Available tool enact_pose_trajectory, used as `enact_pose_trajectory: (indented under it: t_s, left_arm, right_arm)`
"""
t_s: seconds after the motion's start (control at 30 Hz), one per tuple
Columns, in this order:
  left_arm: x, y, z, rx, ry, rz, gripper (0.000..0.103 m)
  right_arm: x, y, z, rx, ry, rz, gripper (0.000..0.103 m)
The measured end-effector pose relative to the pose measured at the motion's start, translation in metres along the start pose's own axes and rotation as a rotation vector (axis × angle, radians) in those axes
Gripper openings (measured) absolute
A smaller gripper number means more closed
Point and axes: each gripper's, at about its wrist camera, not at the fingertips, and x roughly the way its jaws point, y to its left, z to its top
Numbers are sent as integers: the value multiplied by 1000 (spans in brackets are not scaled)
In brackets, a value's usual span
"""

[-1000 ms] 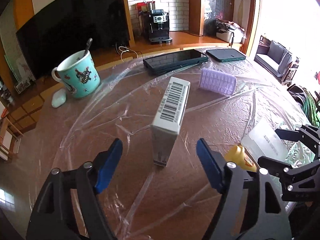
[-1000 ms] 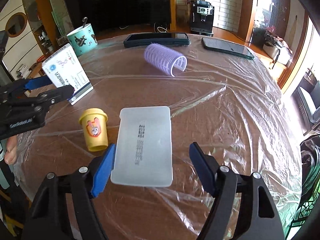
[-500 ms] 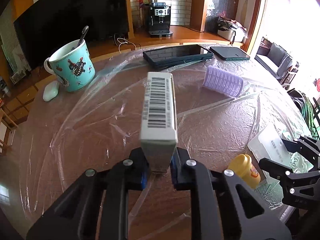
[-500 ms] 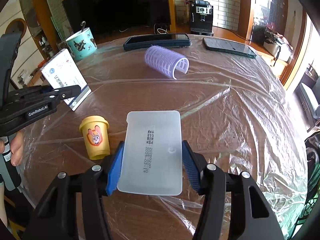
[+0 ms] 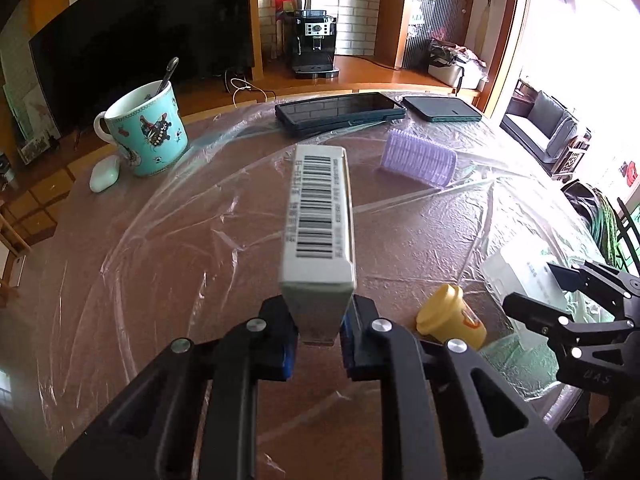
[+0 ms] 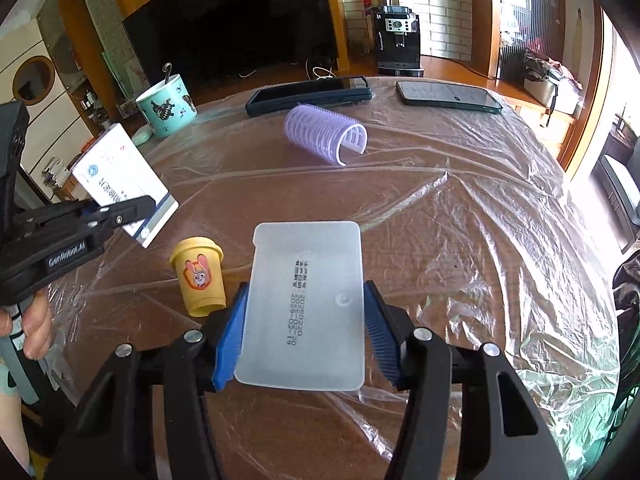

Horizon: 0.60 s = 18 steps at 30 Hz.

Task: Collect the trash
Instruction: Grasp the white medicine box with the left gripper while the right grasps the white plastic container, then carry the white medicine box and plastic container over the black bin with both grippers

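Only from the left wrist, barcoded box (image 5: 320, 220) in left fingers (image 5: 286, 336) — from the right, frosted case (image 6: 306, 304) in right fingers (image 6: 230, 334).

Bright daylight, window glare (right), fisheye warp
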Motion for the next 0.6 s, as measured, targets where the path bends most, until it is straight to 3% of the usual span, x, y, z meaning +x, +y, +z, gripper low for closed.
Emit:
enact_pose_trajectory:
  t_s: [0.6]
  left_arm:
    - [-39, -17, -37, 5, -23, -22, 19]
  right_arm:
    - [-35, 9, -10, -35, -55, 25, 55]
